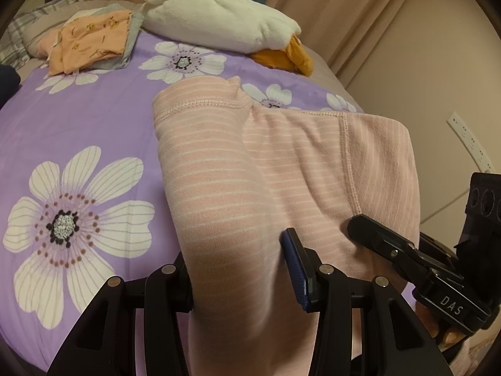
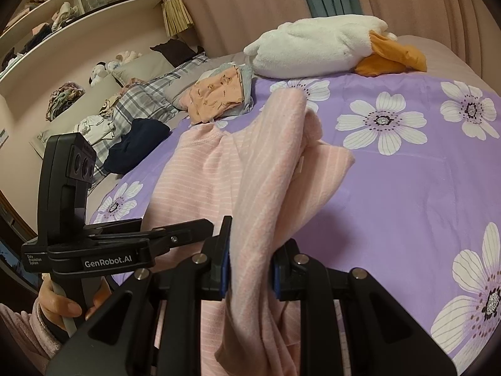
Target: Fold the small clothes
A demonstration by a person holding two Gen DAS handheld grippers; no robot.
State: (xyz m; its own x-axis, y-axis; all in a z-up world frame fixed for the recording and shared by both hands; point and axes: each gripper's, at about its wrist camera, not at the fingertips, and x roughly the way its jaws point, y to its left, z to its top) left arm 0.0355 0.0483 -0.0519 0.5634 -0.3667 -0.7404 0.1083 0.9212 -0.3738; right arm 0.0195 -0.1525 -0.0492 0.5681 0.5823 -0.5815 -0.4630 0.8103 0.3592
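Note:
A pink garment with thin white stripes (image 1: 219, 163) lies on the purple flowered bedspread (image 1: 94, 109), partly lifted at the near end. My left gripper (image 1: 241, 269) is shut on a thick fold of it; the cloth bulges between the jaws and hides the left pad. My right gripper (image 2: 250, 266) is shut on another bunched fold of the pink garment (image 2: 266, 172), which rises from the bed as a ridge. Each view shows the other tool beside the cloth: the right gripper (image 1: 369, 235) at its right edge, the left gripper (image 2: 188, 230) at its left.
A white plush duck (image 1: 219, 18) with an orange beak lies at the far side of the bed. Folded orange printed clothes (image 1: 90, 40) sit far left on a grey piece. A navy garment (image 2: 137, 144), a plaid pillow (image 2: 150, 94) and wall shelves (image 2: 62, 31) lie left.

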